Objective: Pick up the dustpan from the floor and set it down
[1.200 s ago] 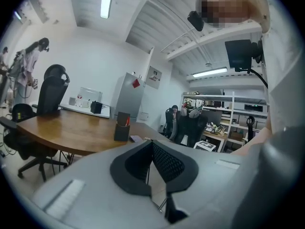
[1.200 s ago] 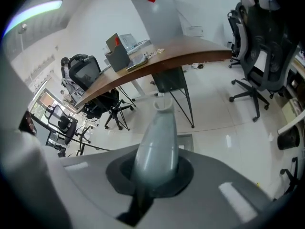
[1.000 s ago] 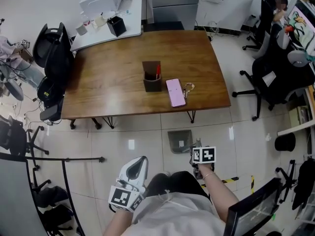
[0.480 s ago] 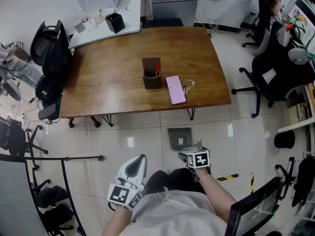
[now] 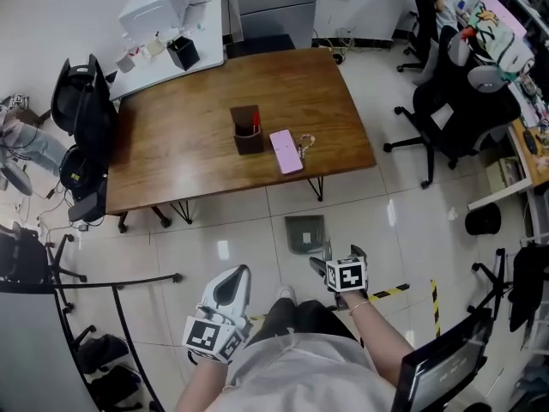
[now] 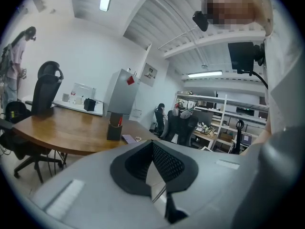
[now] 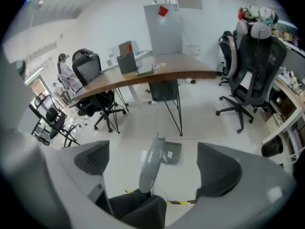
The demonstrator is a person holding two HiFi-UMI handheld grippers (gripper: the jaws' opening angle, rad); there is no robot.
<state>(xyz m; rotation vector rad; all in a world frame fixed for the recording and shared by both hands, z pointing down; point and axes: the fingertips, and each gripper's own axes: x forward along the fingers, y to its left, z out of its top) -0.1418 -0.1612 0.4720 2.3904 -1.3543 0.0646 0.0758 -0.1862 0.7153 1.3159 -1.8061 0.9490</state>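
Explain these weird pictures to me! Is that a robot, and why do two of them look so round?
No robot here: a person holds a claw tool in each hand. One picture comes from a camera on the person's head, looking down. The two round ones come from cameras riding on each claw. The left claw is shut and empty. The right claw is opening; the grey handle of the dustpan stands between its jaws, untouched. The dustpan sits on the floor tiles near a wooden table, which holds a brown pen holder and a pink phone.
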